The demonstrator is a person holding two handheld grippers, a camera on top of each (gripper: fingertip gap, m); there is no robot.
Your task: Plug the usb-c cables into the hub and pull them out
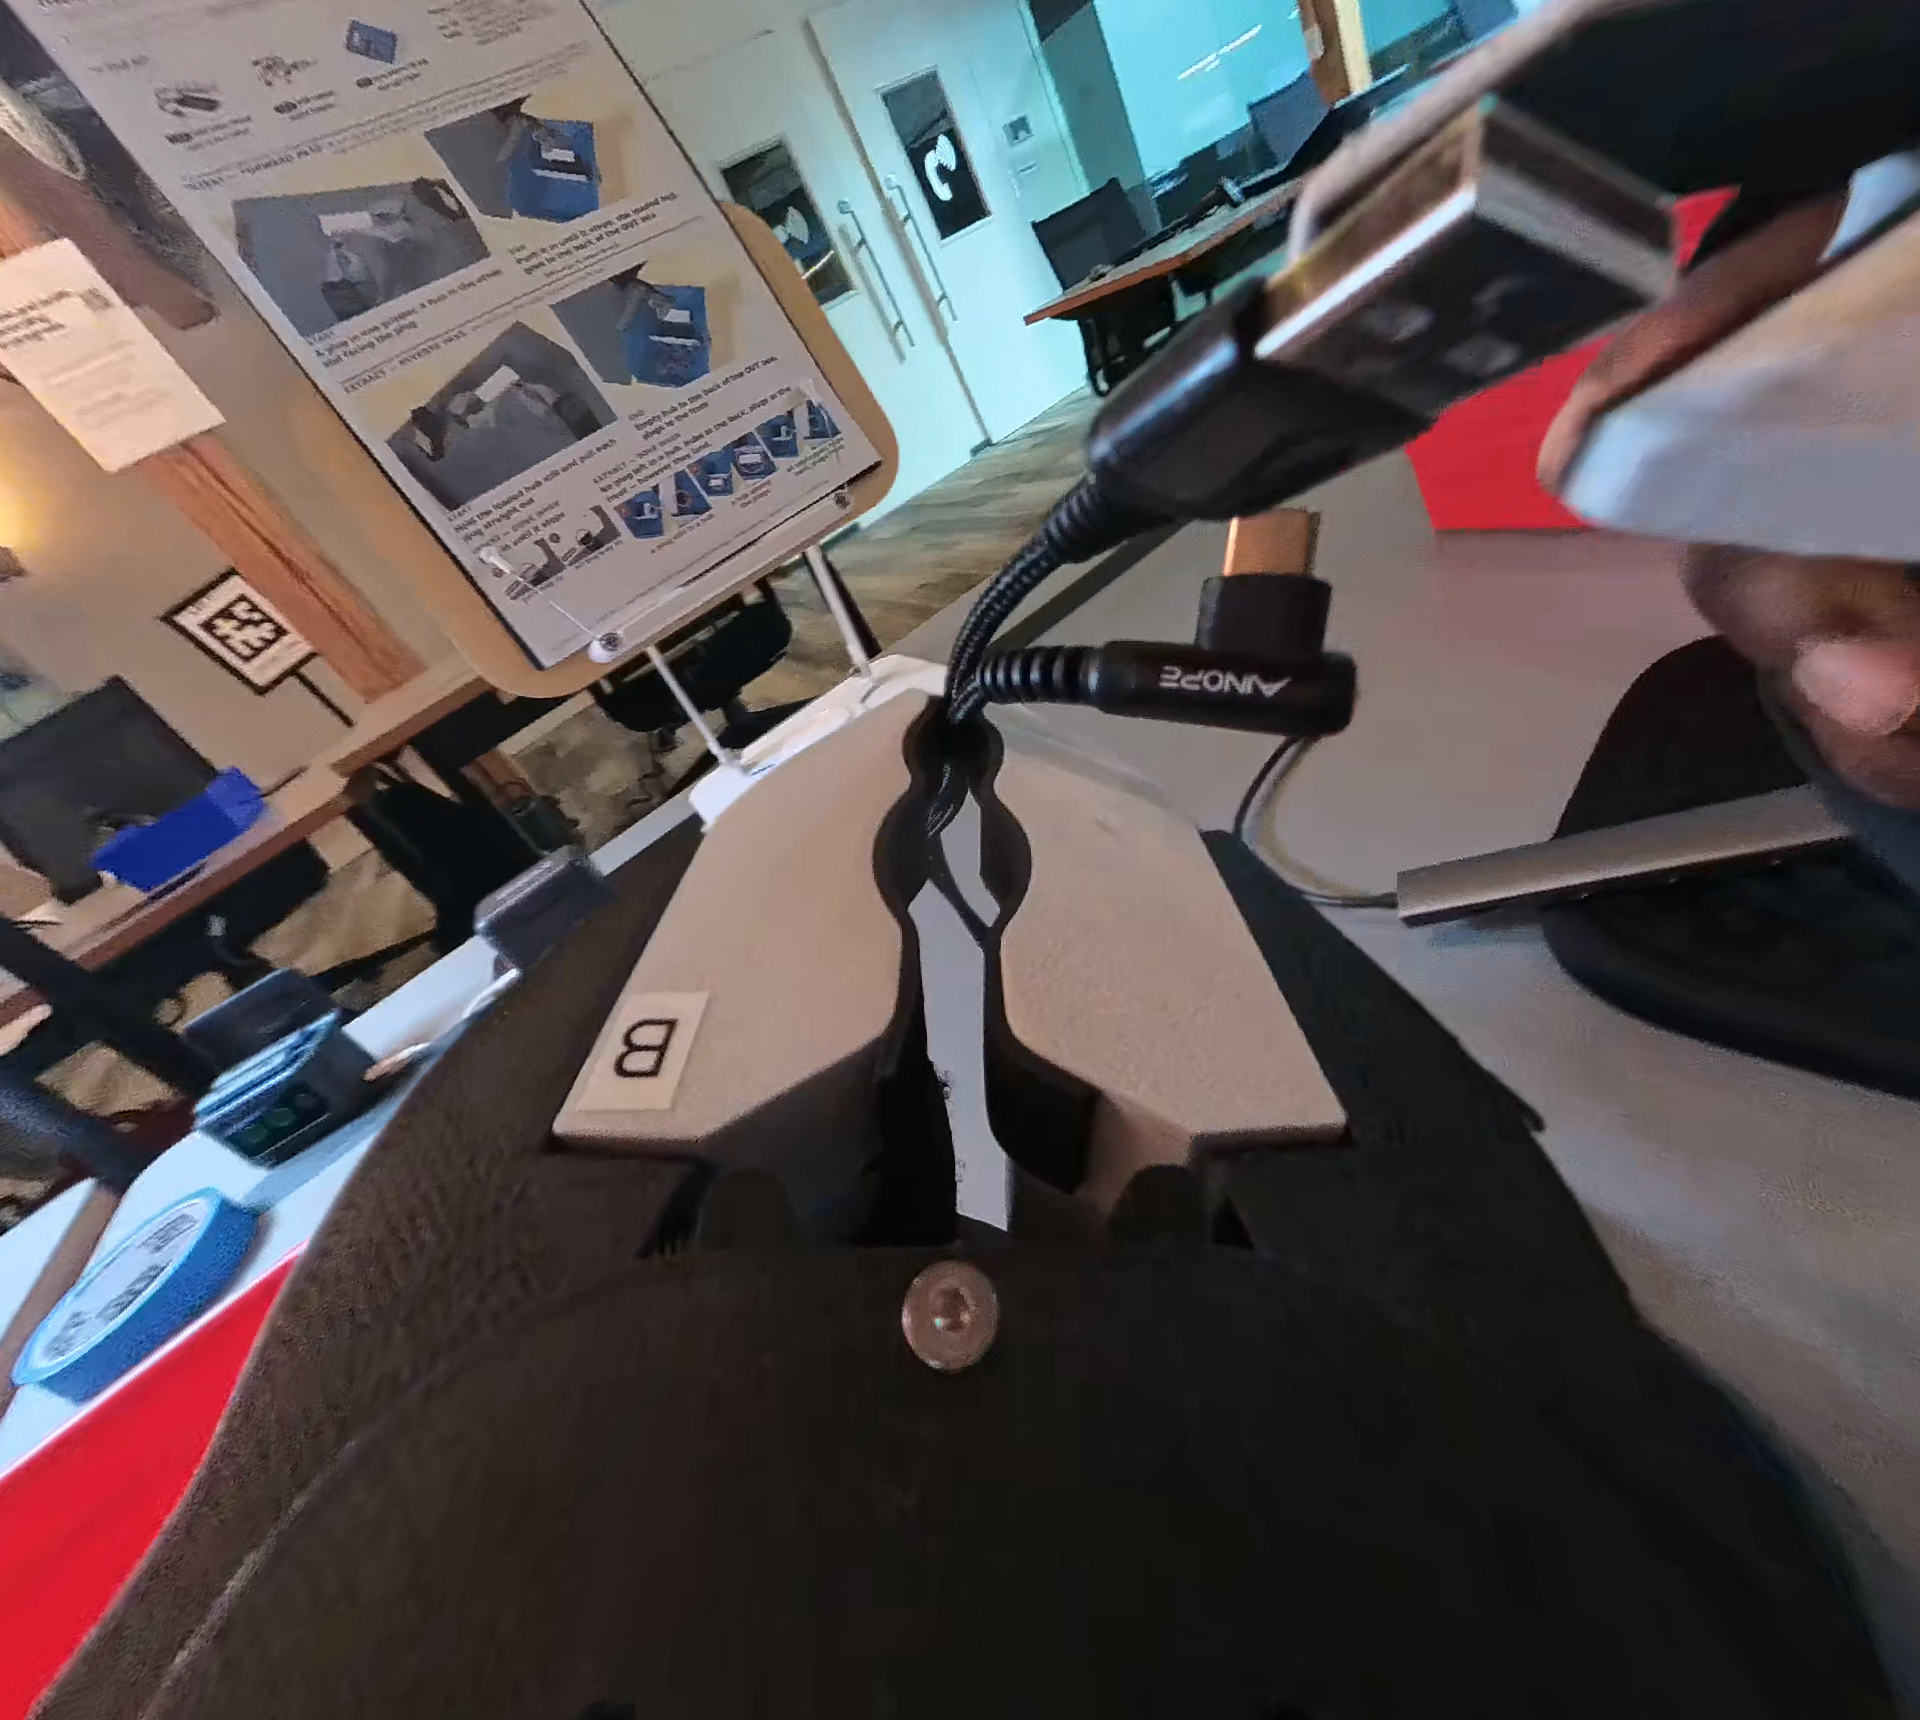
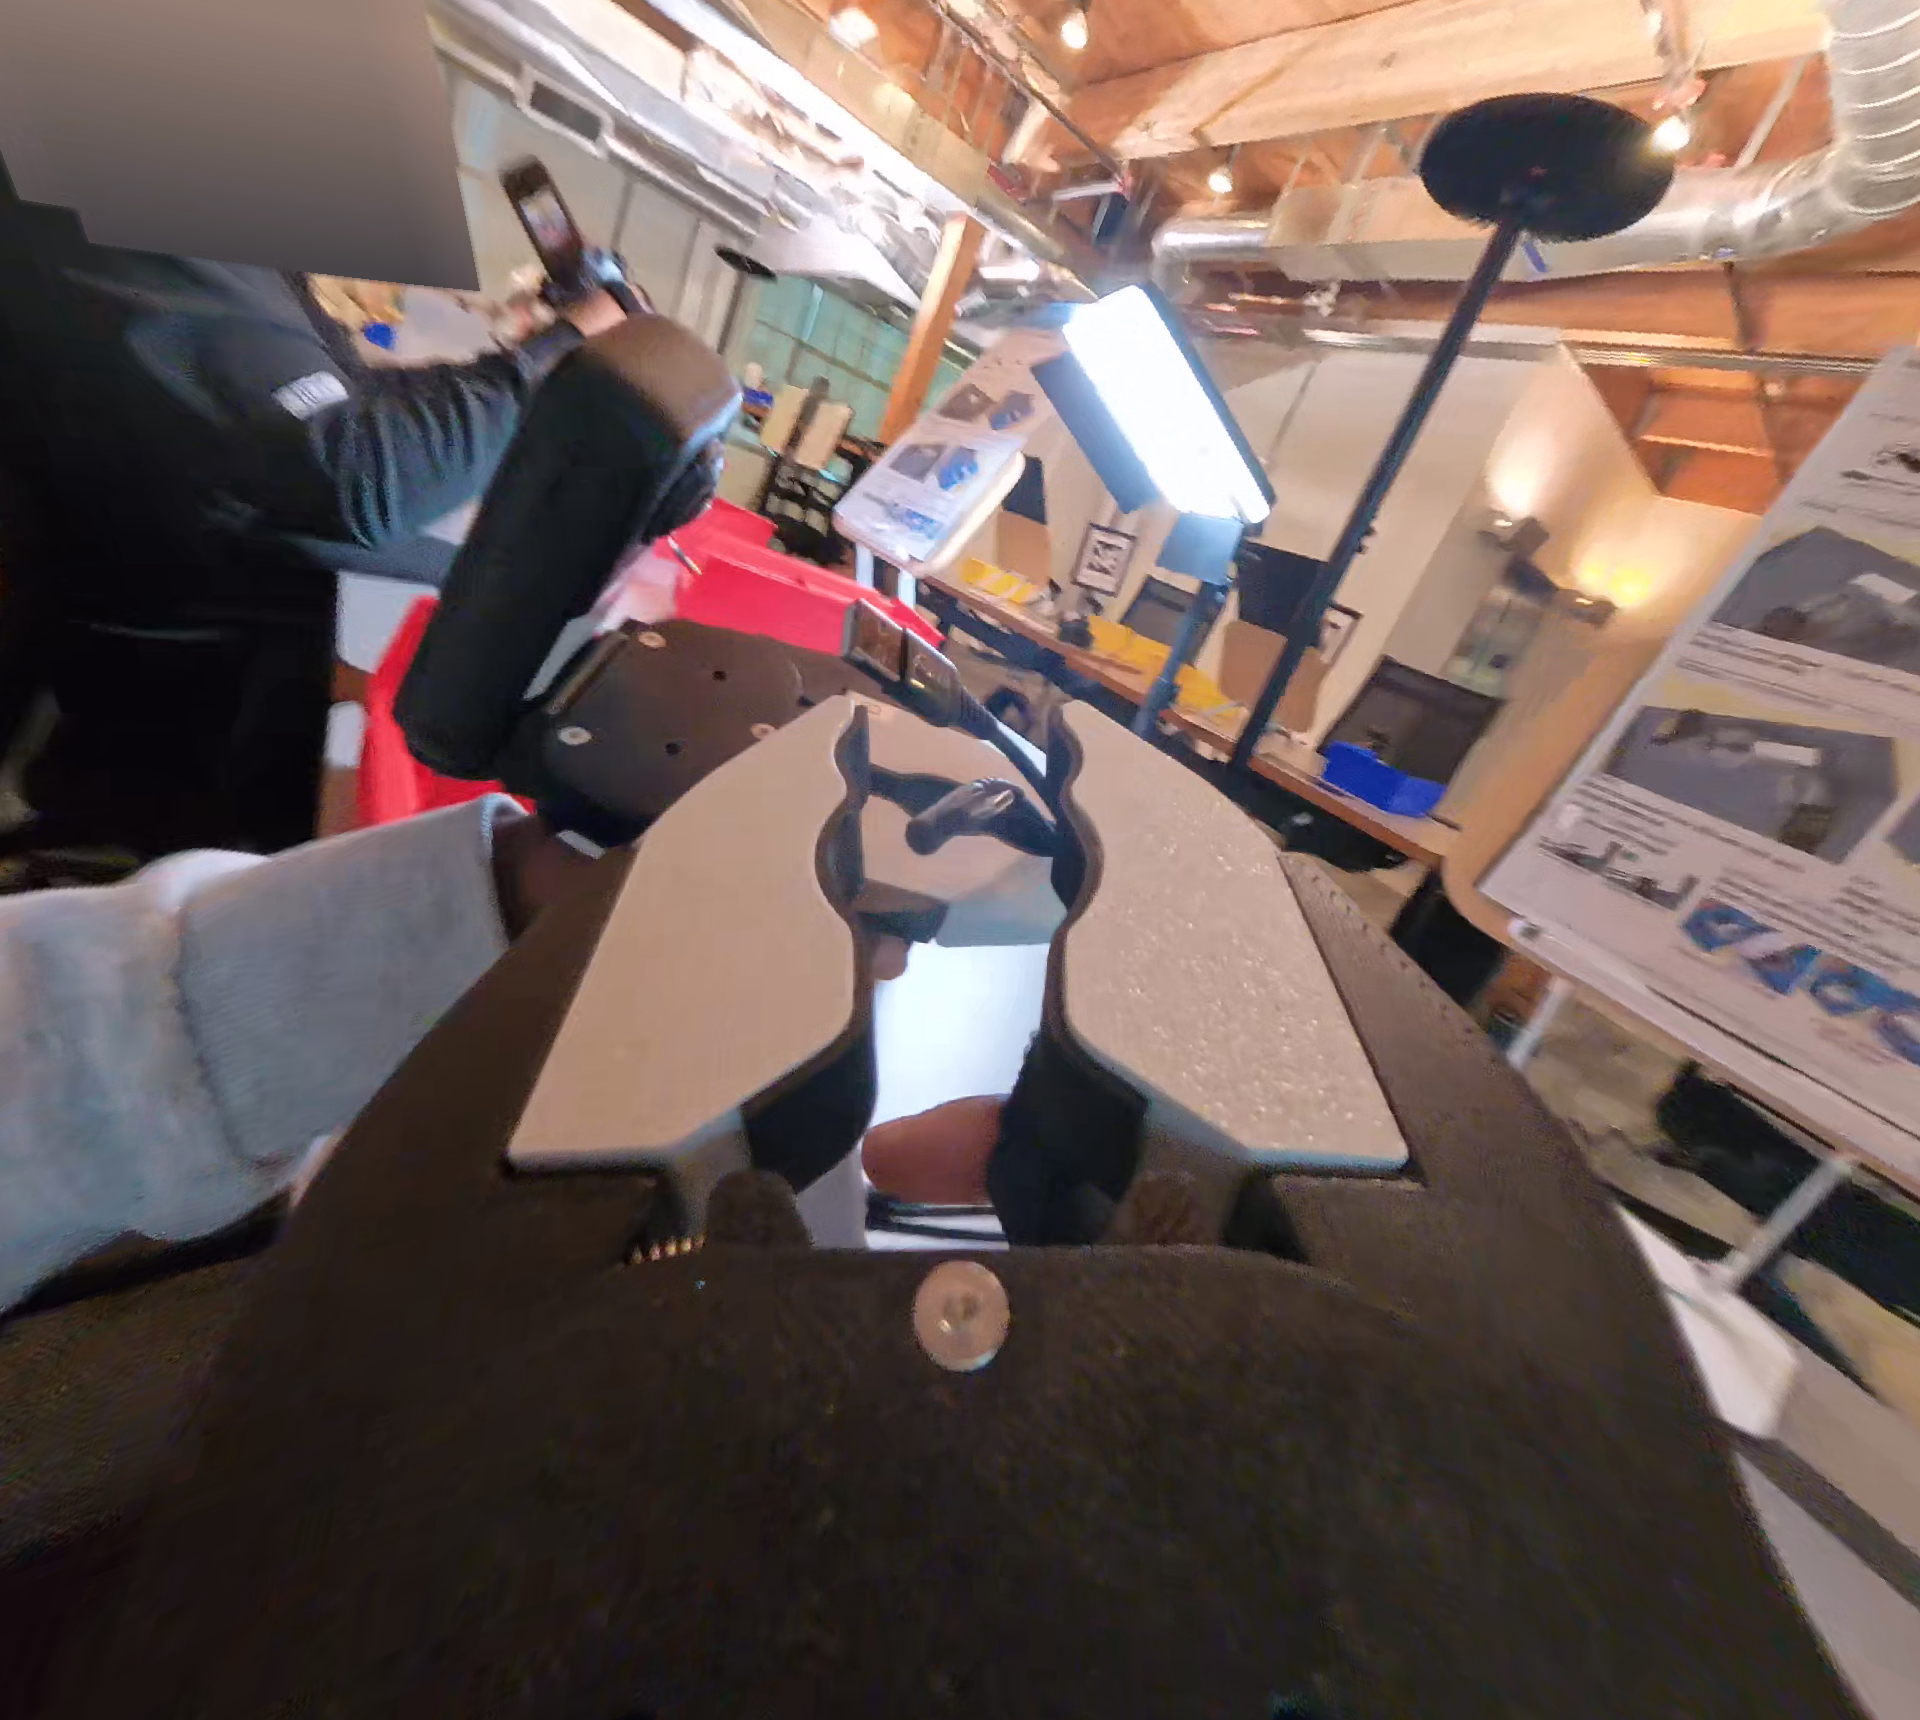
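Cable plug (image 1: 1455,288) angled up-right

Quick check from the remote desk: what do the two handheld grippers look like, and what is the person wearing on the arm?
Both the left gripper and right gripper have textured black bodies, a silver screw at the centre and two flat grey fingers with wavy black-edged inner sides. The left one carries a white letter sticker on one finger. A light grey sleeve covers the person's arm.
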